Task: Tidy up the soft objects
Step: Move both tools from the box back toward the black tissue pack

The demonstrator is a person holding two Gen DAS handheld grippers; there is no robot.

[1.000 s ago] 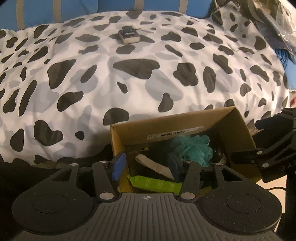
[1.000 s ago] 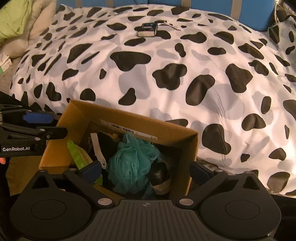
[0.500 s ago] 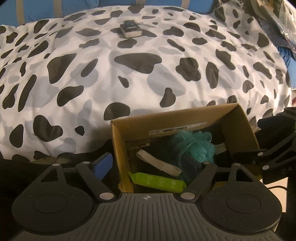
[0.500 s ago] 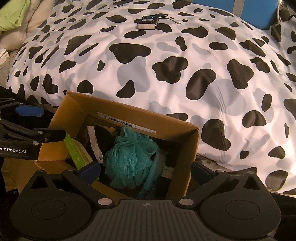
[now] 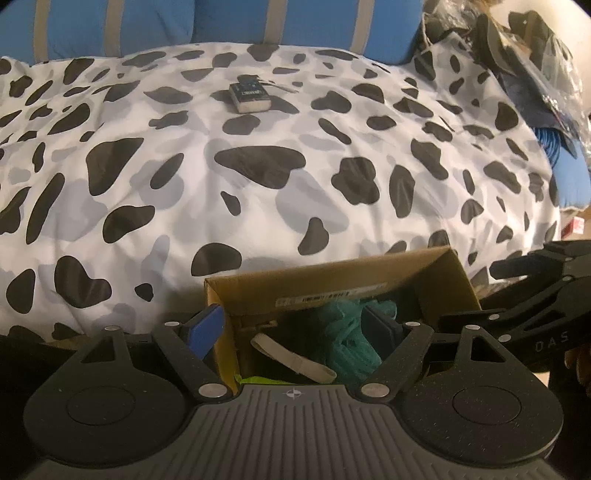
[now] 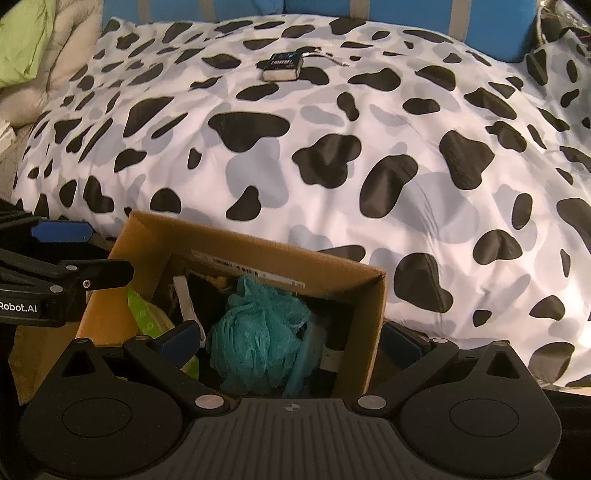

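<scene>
An open cardboard box stands at the near edge of the cow-print duvet. Inside lie a teal mesh loofah, a white strap, a green packet and dark items. My left gripper is open, straddling the box's left wall, one blue pad outside and the other finger by the loofah. My right gripper is open too, straddling the right wall with the loofah between its fingers, not pressed. Each gripper also shows in the other's view: the right gripper, the left gripper.
A small dark book with a cord beside it lies far back on the duvet. Blue striped cushions line the back. Bagged clutter sits at the right, and a green and beige pillow at the left.
My left gripper's jaws have spread apart; its left finger went from inside the box to outside the left wall. The right gripper stays open in about the same place.
</scene>
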